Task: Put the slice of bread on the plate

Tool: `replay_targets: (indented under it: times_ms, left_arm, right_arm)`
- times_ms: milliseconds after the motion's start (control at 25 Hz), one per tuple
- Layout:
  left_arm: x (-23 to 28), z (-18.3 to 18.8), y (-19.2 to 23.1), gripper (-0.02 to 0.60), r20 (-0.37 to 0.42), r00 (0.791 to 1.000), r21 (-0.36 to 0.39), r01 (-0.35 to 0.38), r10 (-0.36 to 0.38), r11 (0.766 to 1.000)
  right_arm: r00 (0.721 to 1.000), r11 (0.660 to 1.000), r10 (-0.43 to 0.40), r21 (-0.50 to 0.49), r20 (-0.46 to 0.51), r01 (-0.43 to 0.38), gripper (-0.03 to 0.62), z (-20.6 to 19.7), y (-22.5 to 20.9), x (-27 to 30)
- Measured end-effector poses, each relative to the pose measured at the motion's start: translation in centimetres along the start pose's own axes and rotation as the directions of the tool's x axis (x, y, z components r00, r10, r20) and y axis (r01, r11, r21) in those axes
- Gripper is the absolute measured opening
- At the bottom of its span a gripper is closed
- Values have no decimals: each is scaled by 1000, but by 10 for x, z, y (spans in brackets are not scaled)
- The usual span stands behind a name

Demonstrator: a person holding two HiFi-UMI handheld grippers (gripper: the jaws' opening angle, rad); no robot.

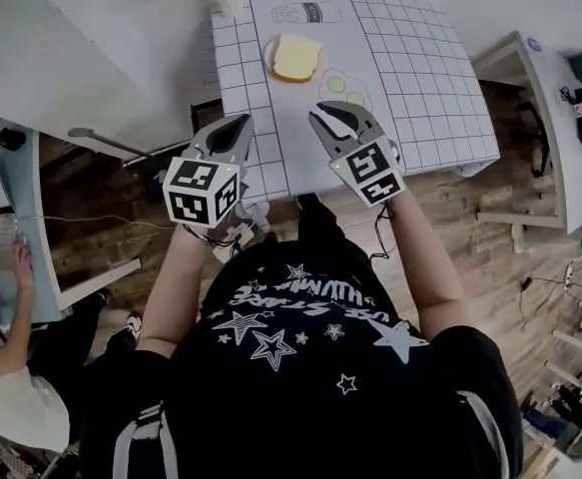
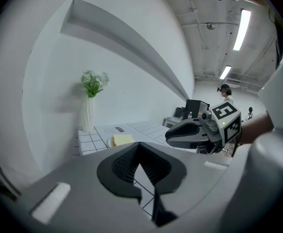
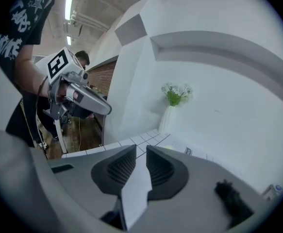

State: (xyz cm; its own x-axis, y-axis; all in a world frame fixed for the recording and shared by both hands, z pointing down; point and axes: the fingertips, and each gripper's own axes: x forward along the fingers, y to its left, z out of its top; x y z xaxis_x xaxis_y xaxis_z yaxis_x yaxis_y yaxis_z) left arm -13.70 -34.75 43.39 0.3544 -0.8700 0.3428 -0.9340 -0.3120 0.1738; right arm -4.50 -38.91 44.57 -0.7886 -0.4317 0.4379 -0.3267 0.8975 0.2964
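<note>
A pale yellow slice of bread [image 1: 295, 58] lies on a white plate [image 1: 270, 52] at the far middle of the grid-patterned table [image 1: 420, 78]. In the left gripper view the bread [image 2: 122, 139] sits beyond the jaws. My left gripper [image 1: 236, 126] hangs over the table's near left edge, well short of the plate, with its jaws closed together and empty [image 2: 139, 144]. My right gripper [image 1: 330, 118] hovers over the near middle of the table. A narrow gap shows between its jaws [image 3: 141, 148], with nothing in it.
A white vase with green sprigs [image 2: 87, 114] stands at the table's far left corner against the wall. Printed outlines of a bottle [image 1: 305, 13] and round slices [image 1: 345, 90] mark the cloth. A person [image 1: 1, 297] sits at a desk on the left. White furniture [image 1: 550, 118] stands at the right.
</note>
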Motion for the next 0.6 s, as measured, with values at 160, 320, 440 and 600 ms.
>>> replay_targets:
  times_ms: [160, 320, 440, 600]
  left_arm:
    - [-7, -8, -20, 8, -1, 997, 17, 72, -72, 997]
    - [-13, -15, -37, 8, -4, 993, 21, 119, -119, 993]
    - [-17, -19, -48, 8, -7, 990, 33, 142, -142, 989]
    - [-25, -19, -62, 8, 5, 990, 30, 138, -139, 990]
  right_arm:
    - [997, 995, -72, 76, 4, 71, 60, 0, 16, -31]
    - [995, 981, -101, 170, 15, 97, 49, -2, 33, -56]
    - [991, 973, -129, 194, 28, 121, 38, 0, 39, -72]
    - [989, 969, -140, 212, 49, 126, 26, 1, 44, -91]
